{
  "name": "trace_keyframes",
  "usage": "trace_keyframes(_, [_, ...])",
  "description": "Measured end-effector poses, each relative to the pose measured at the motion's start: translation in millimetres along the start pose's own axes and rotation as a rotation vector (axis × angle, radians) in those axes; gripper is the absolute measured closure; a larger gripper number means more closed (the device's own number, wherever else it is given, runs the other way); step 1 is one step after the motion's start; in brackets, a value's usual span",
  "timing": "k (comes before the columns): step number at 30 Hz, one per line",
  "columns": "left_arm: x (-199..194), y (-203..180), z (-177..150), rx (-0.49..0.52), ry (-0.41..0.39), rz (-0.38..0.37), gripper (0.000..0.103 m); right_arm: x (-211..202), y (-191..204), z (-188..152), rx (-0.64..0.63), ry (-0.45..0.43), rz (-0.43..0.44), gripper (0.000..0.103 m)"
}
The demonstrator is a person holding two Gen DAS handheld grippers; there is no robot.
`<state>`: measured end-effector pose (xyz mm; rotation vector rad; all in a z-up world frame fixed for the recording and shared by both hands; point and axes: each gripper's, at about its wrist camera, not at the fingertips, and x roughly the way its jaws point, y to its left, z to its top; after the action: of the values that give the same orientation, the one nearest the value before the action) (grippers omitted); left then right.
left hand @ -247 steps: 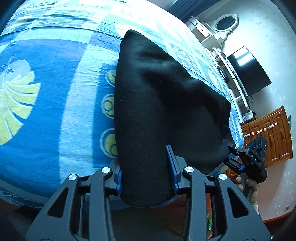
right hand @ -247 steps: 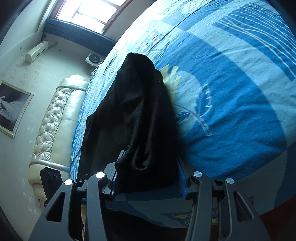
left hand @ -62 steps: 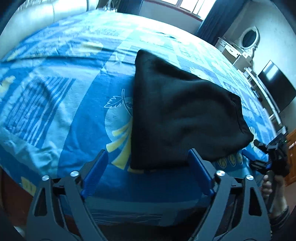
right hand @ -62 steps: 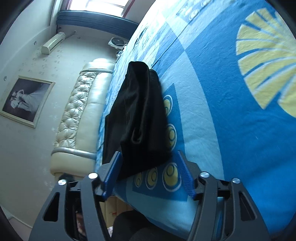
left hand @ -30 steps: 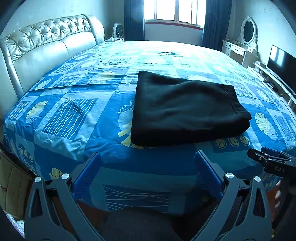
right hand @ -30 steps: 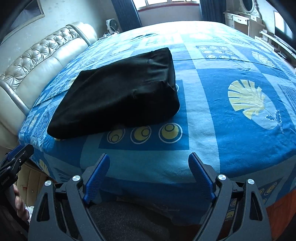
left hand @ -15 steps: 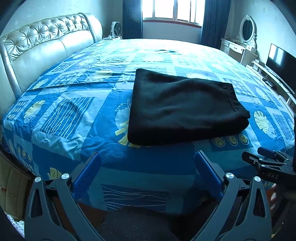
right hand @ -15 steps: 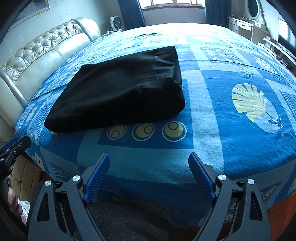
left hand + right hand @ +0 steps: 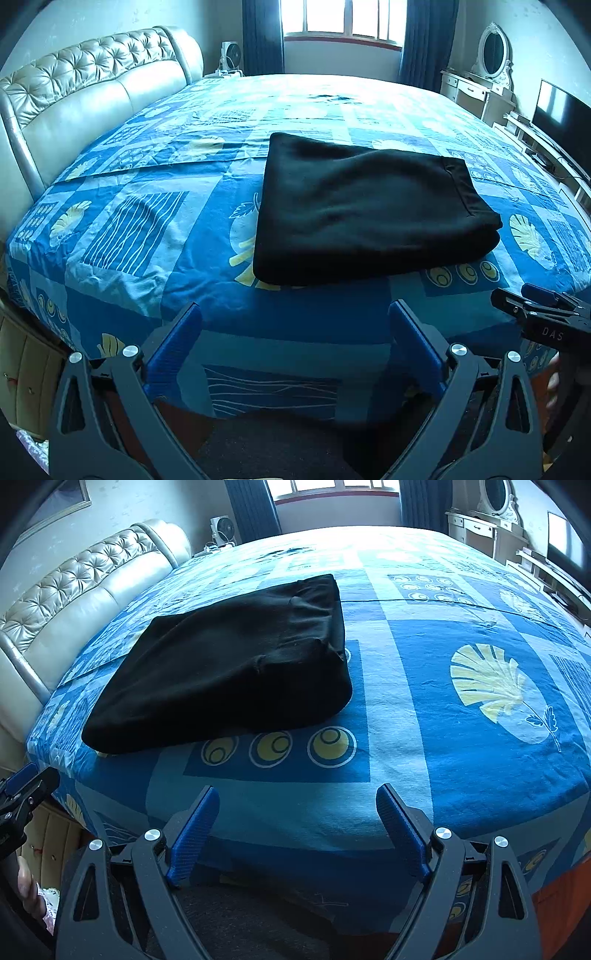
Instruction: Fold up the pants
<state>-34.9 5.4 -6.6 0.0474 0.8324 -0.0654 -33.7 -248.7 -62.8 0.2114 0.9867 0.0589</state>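
Two hand-held grippers: both off the near edge of the bed, neither touching the pants.
Left hand-held gripper (image 9: 295,325): jaws spread wide, nothing between the blue pads; aimed at the near edge of the bed (image 9: 122,229).
Right hand-held gripper (image 9: 297,806): jaws spread wide, nothing between the pads; seen at the right edge of the left wrist view (image 9: 535,314).
Pants (image 9: 365,206): black, folded into a flat rectangular stack, lying on the blue patterned bedspread, near the near edge of the bed, right of centre in the left wrist view.
Pants, right wrist view (image 9: 229,668): left of centre, just beyond a row of three yellow circles (image 9: 279,747).
Headboard (image 9: 92,92): tufted, cream, at the left.
Window (image 9: 341,16): on the far wall.
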Motion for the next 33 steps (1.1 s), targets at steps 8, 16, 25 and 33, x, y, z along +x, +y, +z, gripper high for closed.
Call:
trace_keyframes(8, [1.0,1.6,-0.2,-0.011,0.012,0.008,0.003,1.2,0.8,-1.0,-0.003,0.006,0.005,0.017])
trace_keyframes(16, [0.1,1.6,0.8,-0.009,0.005,0.014,0.003,0.8,2.5,-1.4,-0.006,0.006,0.01,0.017])
trace_keyframes(25, [-0.1,3.6,1.8,-0.017,0.006,0.022,0.003,1.0,4.7,-2.3,-0.01,0.011,0.014,0.017])
trace_keyframes(33, [0.1,3.4,2.2,-0.015,0.007,0.027,0.003,1.8,6.9,-3.9,-0.013,0.016,0.017,0.017])
